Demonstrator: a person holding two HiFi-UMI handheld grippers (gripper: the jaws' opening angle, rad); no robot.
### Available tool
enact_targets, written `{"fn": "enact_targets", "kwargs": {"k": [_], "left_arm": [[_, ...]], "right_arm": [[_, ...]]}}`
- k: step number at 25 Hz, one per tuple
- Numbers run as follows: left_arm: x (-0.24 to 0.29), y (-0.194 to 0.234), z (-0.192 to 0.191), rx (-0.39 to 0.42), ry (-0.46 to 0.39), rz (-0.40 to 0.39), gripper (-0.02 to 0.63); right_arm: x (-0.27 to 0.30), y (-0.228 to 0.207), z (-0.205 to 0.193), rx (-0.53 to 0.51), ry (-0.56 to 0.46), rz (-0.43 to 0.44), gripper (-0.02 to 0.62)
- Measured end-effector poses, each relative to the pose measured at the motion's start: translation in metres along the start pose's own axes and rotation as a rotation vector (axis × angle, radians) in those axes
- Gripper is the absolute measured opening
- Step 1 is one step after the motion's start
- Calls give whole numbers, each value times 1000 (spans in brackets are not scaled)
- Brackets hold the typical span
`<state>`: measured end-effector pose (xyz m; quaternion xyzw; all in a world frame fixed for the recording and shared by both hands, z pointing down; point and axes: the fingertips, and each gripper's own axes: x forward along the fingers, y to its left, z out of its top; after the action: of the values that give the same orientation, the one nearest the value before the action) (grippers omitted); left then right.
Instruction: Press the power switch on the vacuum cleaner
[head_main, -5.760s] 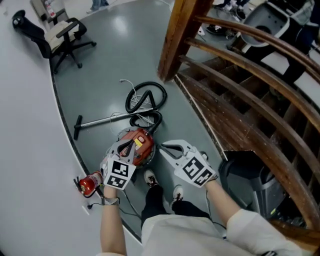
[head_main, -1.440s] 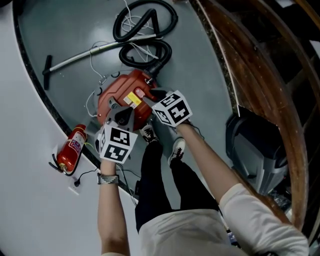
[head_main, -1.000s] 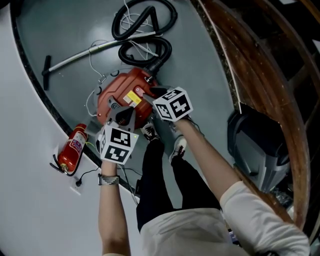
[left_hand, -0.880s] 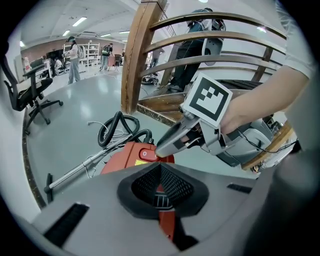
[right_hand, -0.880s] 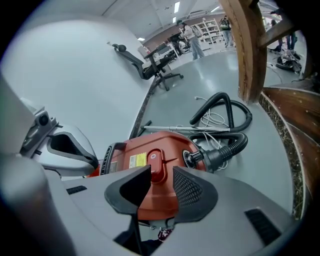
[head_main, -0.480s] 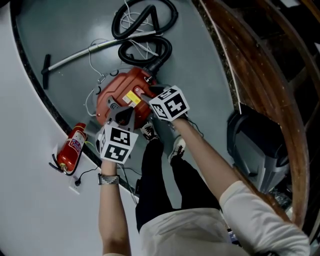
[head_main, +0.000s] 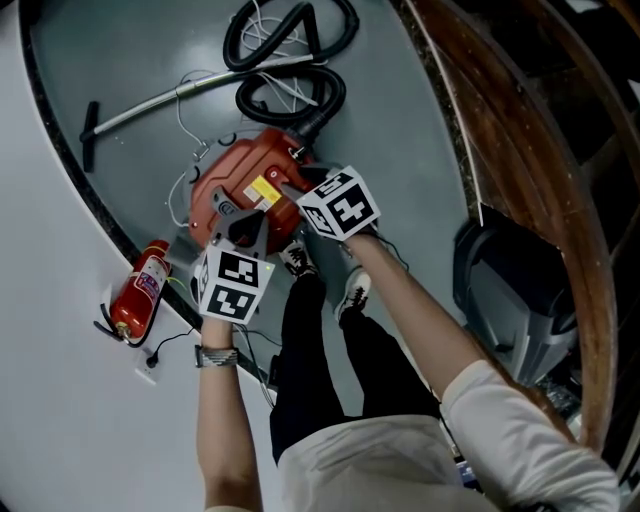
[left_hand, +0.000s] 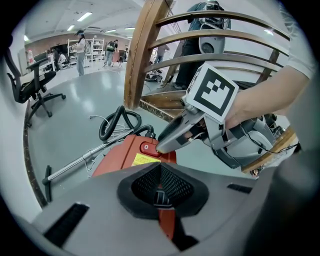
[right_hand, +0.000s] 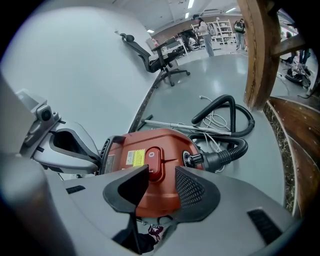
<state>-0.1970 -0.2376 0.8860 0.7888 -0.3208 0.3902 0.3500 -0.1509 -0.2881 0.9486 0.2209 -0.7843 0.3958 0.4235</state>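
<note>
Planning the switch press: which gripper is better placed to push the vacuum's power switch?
Right. The right gripper is at the power switch. Its jaws have just been opening and hold nothing. The left gripper, shut, sits short of it over the vacuum cleaner.

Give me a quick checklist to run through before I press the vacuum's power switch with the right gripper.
1. Power switch visible and uncovered on the vacuum cleaner: ok.
2. Right gripper aimed at it: ok; the switch shows in the gap between its jaws.
3. Right gripper empty: ok; its jaws have just been opening and stand wide apart, gripping nothing.
4. Fingertip touching the switch: cannot tell; in the left gripper view one fingertip sits right at its edge.
5. Left gripper out of the way: ok; shut, empty, at the vacuum's end away from the hose.
6. Hose clear of the switch: ok.
</note>
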Motion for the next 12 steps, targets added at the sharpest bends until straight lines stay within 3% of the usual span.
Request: {"fn": "enact_targets", "kwargs": {"k": [12], "left_arm": [[10,0,-4,-22,5,-5,0]], "right_arm": [[0,1,1,-37,-18,-5,163]]}}
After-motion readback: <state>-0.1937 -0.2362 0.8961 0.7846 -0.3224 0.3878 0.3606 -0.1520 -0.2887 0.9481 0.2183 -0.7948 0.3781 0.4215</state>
